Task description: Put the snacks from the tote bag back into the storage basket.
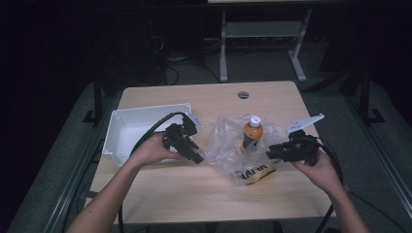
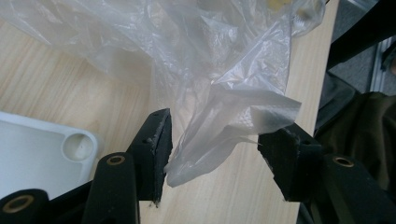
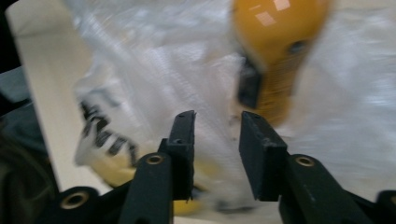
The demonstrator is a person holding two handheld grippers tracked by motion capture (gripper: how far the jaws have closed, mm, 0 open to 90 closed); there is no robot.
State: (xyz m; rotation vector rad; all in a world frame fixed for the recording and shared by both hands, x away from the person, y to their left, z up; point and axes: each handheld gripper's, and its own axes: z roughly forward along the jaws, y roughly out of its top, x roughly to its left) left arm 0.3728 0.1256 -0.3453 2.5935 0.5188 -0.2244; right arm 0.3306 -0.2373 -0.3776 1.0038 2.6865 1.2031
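Both forearms reach in from below, the left gripper (image 1: 195,156) angled inward with jaws wide apart, the right gripper (image 1: 271,152) pointing left with jaws narrowly parted.

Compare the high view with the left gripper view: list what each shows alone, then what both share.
High view alone: an orange bottle standing in the bag, a yellow packet, both hands, the right tongs.
Left gripper view alone: a loose flap of bag between the open jaws of the left tongs.
Shared: clear plastic bag, white tray, wooden table.
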